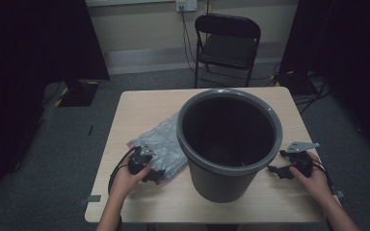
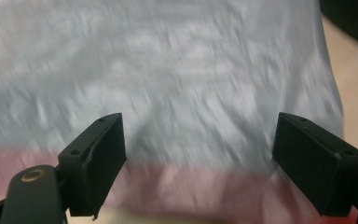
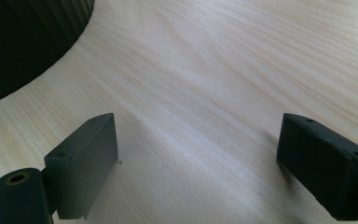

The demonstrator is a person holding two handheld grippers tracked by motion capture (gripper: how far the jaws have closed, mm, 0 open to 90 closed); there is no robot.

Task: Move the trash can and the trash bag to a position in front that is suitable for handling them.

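Note:
A grey plastic waste bin [image 1: 229, 142] stands upright in the middle of the light wooden table [image 1: 139, 103]. Left of it lies a flat grey plastic bag [image 1: 161, 144] with a pink strip along its near edge [image 2: 205, 191]. My left gripper [image 1: 155, 176] rests at the bag's near corner, its jaws wide apart over the blurred bag [image 2: 168, 79] with nothing pinched between them. My right gripper [image 1: 275, 170] lies on the table right of the bin, pointing towards it. Its jaws stand open over bare wood [image 3: 205, 116], and the bin's ribbed wall [image 3: 23, 37] is at the upper left.
A black folding chair [image 1: 227, 41] stands behind the table. Cables run along the floor and up to a wall socket [image 1: 186, 5]. Dark curtains hang at both sides. A strip of tape [image 1: 93, 198] marks the table's front left corner.

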